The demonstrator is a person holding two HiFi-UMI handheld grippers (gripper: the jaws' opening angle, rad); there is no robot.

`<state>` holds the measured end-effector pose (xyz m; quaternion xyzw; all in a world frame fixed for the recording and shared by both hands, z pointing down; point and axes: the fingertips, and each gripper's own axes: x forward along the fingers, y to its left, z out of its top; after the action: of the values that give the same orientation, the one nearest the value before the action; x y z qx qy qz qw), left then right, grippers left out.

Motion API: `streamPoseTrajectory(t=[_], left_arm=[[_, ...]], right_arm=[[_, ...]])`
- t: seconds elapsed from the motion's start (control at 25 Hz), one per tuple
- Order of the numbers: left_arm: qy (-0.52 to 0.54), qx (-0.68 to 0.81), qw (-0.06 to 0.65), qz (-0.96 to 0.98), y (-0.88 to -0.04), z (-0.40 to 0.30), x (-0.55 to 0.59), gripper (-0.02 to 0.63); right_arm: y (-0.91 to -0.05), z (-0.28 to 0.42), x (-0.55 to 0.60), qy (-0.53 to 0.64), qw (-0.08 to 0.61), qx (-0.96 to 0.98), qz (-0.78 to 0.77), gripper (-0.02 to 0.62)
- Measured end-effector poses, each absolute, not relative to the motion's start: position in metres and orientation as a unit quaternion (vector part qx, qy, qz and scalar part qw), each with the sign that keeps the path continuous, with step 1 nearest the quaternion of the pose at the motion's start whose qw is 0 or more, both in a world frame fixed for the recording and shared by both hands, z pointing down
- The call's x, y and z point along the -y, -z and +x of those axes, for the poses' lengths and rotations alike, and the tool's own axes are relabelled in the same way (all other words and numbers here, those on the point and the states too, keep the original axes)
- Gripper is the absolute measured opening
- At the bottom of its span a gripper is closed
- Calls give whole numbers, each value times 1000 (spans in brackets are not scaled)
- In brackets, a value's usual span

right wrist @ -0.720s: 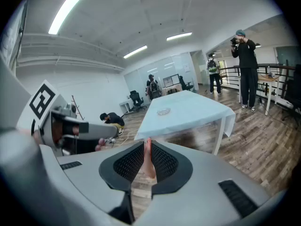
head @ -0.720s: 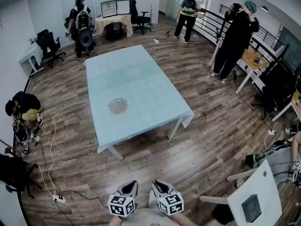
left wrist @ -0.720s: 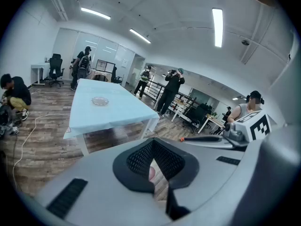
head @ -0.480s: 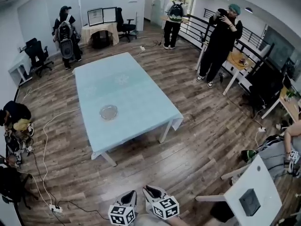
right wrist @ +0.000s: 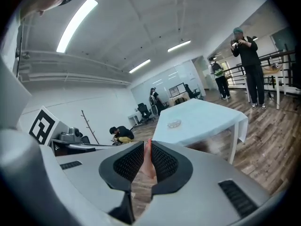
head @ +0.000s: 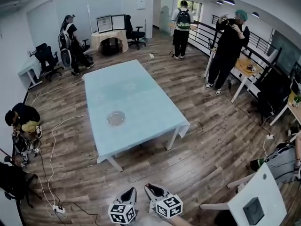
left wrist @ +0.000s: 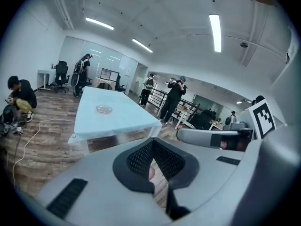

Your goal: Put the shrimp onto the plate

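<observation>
My right claw (right wrist: 146, 146) is pinched shut on the pale pink shrimp (right wrist: 147, 160), my left claw (left wrist: 152, 147) on a small pink piece (left wrist: 151, 173). The clear glass plate (head: 115, 118) on the light-blue counter (head: 141, 93) is far ahead; loosening on the way would drop them.

Pink shrimp (right wrist: 147, 163) in right tool (right wrist: 147, 144) and left tool (left wrist: 153, 141); plate (head: 115, 118) on table (head: 143, 100)

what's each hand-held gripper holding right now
Left hand-held gripper: shut on a small pink piece, likely shrimp.
Right hand-held gripper: shut on the shrimp.
</observation>
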<state>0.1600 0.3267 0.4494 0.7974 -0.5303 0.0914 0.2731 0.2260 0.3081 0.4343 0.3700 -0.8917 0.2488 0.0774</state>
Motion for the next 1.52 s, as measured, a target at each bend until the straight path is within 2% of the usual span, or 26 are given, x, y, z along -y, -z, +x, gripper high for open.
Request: streamPoseTrajectory(t=[0.32, 0.76, 1.16, 1.52], left_arm=[[-112, 534, 285, 788, -450, 201, -320, 8], [-135, 506, 307, 794, -470, 205, -290, 8], [-118, 490, 327, 799, -473, 160, -222, 8], [-73, 507, 300, 805, -449, 77, -154, 8]], right_arm=[[-445, 254, -295, -261, 65, 895, 355, 67], [-458, 257, -268, -288, 65, 879, 374, 67], [-452, 223, -205, -279, 75, 865, 410, 67], [-415, 153, -143, -243, 78, 878, 406, 67]])
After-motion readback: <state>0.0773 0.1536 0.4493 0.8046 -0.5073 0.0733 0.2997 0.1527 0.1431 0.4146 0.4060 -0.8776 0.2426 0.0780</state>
